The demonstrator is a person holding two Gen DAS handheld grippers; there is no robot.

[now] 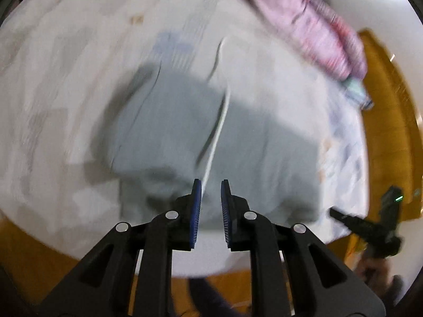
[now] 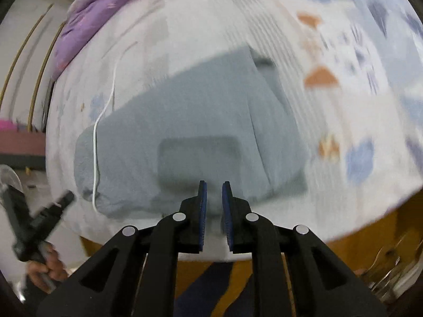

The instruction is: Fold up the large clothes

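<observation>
A grey garment (image 1: 185, 132) lies folded into a rough rectangle on the bed, with a white drawstring (image 1: 216, 132) across it. It also shows in the right wrist view (image 2: 190, 121), with the cord (image 2: 95, 142) at its left end. My left gripper (image 1: 211, 185) hangs above the garment's near edge, jaws a little apart and empty. My right gripper (image 2: 213, 185) is above the garment's near edge too, jaws slightly apart and empty. Each gripper shows in the other's view: the right one (image 1: 370, 222), the left one (image 2: 39, 222). Both views are motion-blurred.
The bed has a white patterned sheet (image 2: 330, 92) with blue and orange shapes. A purple-pink quilt (image 1: 312, 26) is bunched at the far side and shows in the right wrist view (image 2: 87, 15). The bed's wooden frame (image 1: 388, 132) borders the sheet.
</observation>
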